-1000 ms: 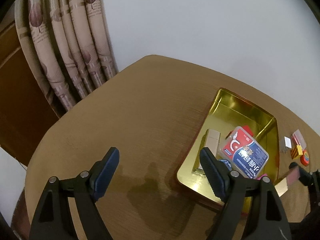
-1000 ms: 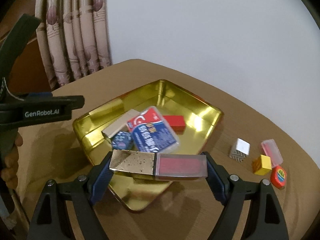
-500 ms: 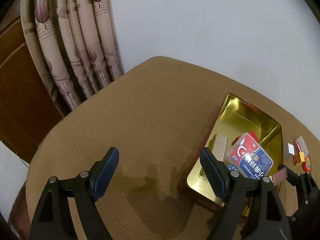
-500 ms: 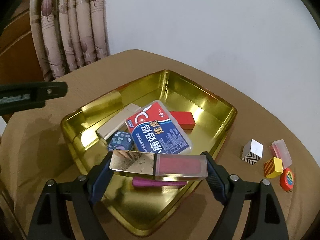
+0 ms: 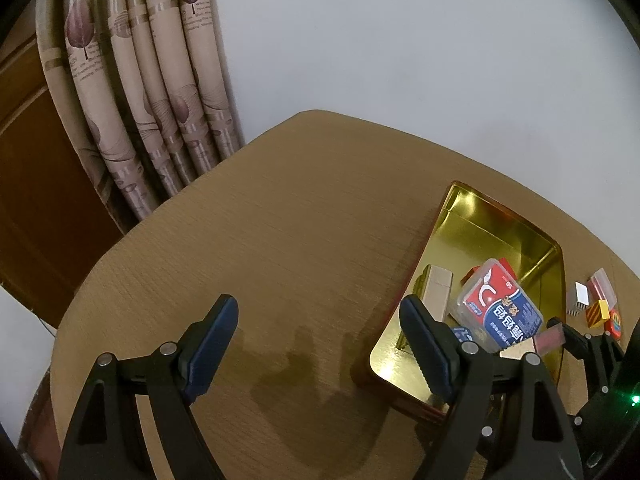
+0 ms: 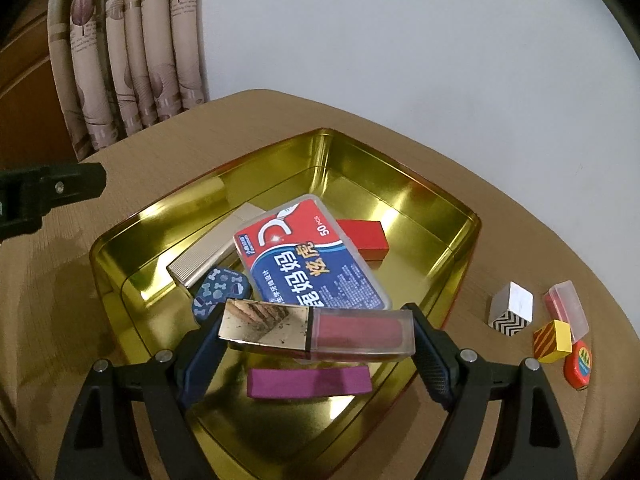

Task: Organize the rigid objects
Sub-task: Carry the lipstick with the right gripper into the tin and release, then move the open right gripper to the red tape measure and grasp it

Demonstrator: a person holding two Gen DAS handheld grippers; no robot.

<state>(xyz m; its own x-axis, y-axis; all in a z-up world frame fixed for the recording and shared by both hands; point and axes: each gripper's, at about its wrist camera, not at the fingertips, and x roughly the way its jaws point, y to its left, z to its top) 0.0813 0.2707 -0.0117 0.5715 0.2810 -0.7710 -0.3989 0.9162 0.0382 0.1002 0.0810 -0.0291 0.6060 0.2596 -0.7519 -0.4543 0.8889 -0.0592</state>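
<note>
My right gripper point(image 6: 316, 334) is shut on a lip gloss tube point(image 6: 320, 334) with a gold cap and a red clear body, held crosswise by its ends above the near part of the gold tin tray point(image 6: 448, 208). In the tray lie a red-and-blue floss box point(image 6: 312, 256), a beige ribbed box point(image 6: 208, 258), a red block point(image 6: 366, 238), a blue patterned oval point(image 6: 220, 290) and a purple block point(image 6: 308, 382). My left gripper point(image 5: 320, 344) hangs open over bare table, left of the tray point(image 5: 496, 216). The tube point(image 5: 536, 342) shows there at the right edge.
On the table right of the tray lie a white zigzag cube point(image 6: 512, 308), a yellow striped cube point(image 6: 552, 340), a clear pink box point(image 6: 568, 308) and a red round piece point(image 6: 578, 364). A curtain point(image 5: 140, 92) hangs behind the round wooden table point(image 5: 280, 220), beside a white wall.
My right gripper has carried the tube forward and lower over the tray, which now looks larger, and the purple block has come into view below it. The left gripper's view has tilted slightly.
</note>
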